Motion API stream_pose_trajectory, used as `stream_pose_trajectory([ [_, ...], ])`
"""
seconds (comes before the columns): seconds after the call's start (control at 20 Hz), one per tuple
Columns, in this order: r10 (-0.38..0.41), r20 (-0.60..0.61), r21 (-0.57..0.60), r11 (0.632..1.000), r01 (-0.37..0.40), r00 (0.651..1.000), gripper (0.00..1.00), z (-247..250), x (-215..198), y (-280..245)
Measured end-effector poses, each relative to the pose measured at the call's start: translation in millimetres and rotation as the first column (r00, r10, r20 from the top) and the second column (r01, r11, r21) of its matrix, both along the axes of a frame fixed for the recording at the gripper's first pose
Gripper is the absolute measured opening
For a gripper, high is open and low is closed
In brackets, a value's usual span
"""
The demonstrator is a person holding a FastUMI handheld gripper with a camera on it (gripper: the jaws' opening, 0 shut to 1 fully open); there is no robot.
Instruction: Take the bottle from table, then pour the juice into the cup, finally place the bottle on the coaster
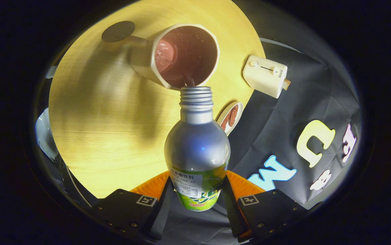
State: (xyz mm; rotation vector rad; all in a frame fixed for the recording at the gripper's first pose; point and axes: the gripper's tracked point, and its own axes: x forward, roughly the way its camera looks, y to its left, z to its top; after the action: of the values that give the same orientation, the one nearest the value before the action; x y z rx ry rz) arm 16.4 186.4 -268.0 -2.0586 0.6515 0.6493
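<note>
My gripper (197, 199) is shut on a silver bottle (197, 149) with a green label, both fingers pressing its lower body. The bottle is tipped forward, its open threaded neck (196, 97) right at the rim of a cream cup (185, 54) standing on the round wooden table (107, 112). A thin dark stream runs from the neck into the cup, which holds dark reddish juice with foam at one side. A round coaster (230, 117), white-rimmed with a brown middle, lies at the table's edge just beside the bottle's shoulder.
A small cream box (265, 75) with a knob and a slot hangs past the table's edge, beyond the coaster. A dark round disc (118, 31) lies on the table behind the cup. Black cloth covers the wall beside the table.
</note>
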Motion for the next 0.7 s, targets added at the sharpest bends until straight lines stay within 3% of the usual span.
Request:
stream_pose_trajectory([
  [0.7,0.015,0.002,-0.049,0.999,-0.015,1.000,0.73,5.8,0.8,2.4],
])
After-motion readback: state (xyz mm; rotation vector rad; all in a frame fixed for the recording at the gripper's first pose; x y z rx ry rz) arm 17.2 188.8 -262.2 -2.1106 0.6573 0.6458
